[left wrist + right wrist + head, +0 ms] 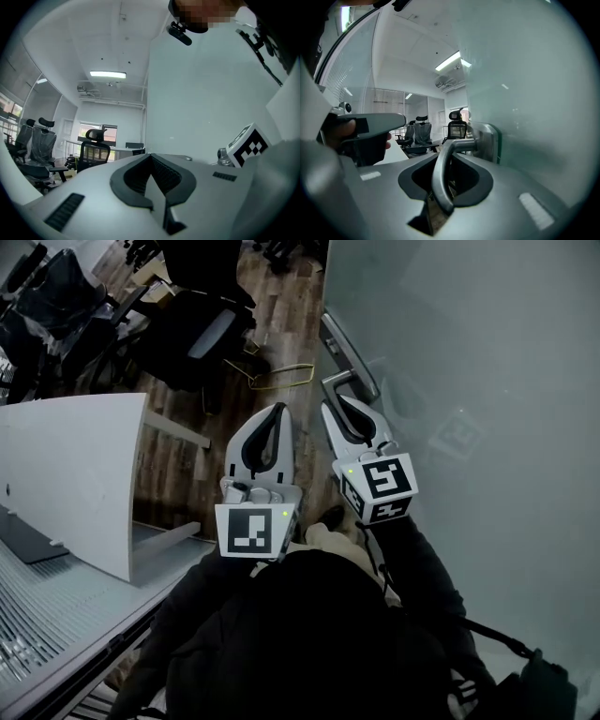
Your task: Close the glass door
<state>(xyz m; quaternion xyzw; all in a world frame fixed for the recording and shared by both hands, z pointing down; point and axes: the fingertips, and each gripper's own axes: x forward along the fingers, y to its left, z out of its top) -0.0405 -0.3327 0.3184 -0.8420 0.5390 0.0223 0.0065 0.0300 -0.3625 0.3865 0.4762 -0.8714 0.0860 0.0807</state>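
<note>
Right gripper point(449, 159): jaws partly closed around the metal lever handle point(439, 180), with the pads against it and the bar running down between them. The handle is mounted on a plate at the free edge of the frosted glass door point(529, 93). In the head view this gripper point(348, 414) reaches to the handle point(336, 381), with the door point(478, 381) filling the right side. Left gripper point(151, 158): jaws together at the tips and holding nothing. It is just beside the right one, over the wooden floor point(291, 315). Office chairs point(202, 329) stand beyond.
</note>
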